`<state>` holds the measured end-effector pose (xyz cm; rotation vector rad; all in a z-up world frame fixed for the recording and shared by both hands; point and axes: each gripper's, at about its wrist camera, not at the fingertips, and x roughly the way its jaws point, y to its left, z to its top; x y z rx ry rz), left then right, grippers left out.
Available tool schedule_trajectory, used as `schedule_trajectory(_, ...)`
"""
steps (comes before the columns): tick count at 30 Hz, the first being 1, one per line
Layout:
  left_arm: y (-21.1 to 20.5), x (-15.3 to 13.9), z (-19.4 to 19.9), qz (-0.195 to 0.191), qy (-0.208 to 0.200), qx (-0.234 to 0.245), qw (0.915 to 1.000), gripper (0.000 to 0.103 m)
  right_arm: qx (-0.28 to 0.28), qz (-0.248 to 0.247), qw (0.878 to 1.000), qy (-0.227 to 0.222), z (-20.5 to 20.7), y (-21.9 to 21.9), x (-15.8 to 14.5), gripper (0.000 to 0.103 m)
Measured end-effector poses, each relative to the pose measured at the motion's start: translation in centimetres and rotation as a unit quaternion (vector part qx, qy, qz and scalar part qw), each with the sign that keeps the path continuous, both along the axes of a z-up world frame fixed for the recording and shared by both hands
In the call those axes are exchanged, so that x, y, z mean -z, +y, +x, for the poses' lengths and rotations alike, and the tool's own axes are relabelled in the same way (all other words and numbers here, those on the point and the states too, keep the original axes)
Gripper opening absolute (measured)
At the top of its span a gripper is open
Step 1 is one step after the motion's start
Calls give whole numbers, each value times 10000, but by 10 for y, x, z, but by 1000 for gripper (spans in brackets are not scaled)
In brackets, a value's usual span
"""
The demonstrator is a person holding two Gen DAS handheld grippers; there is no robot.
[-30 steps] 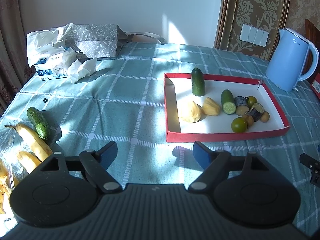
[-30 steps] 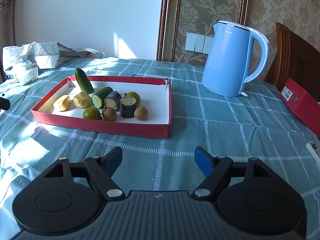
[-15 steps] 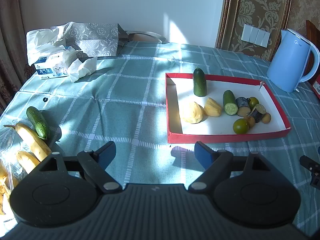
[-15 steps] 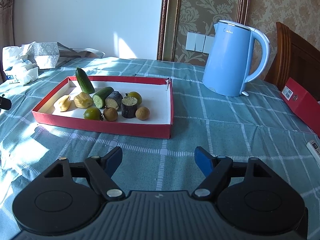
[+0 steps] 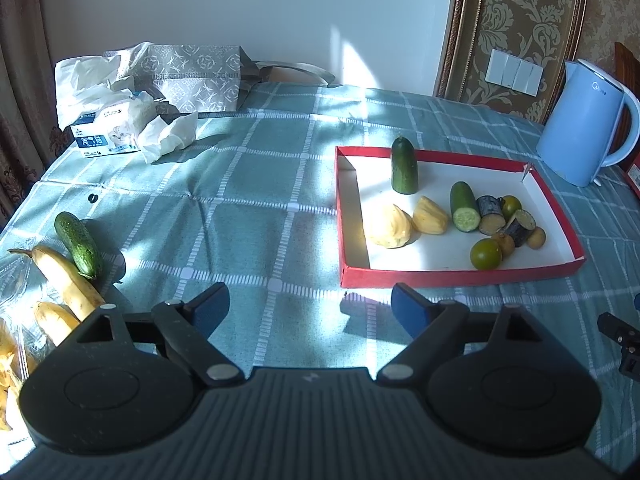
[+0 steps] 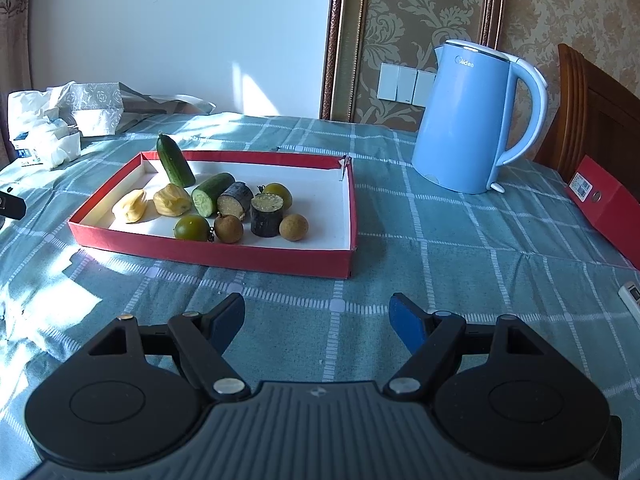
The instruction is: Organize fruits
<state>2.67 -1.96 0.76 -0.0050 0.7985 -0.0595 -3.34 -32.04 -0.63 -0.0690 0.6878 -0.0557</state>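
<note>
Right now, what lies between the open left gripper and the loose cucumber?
In the left wrist view, only bare checked tablecloth separates the left gripper from the whole green cucumber.

tablecloth (image 5: 248,184): woven cloth, matt; kettle (image 6: 468,120): glossy plastic; tray (image 6: 224,254): matt cardboard

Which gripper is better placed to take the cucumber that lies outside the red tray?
Left, probably. The loose cucumber lies beside the bananas near the open left gripper; the right wrist view does not show it.

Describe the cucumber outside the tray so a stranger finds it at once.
Start at the red tray, then look far left across the checked tablecloth. The whole cucumber lies flat there beside a banana. Unlike the tray's cucumbers, it is uncut and lying down.
</note>
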Motion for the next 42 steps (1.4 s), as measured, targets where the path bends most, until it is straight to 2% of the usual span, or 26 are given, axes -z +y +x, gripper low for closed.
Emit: schedule_trajectory(42, -4, -1, -7, 21, -9, 31, 10000, 89, -2, 27, 10000, 21, -7, -2, 1, 79)
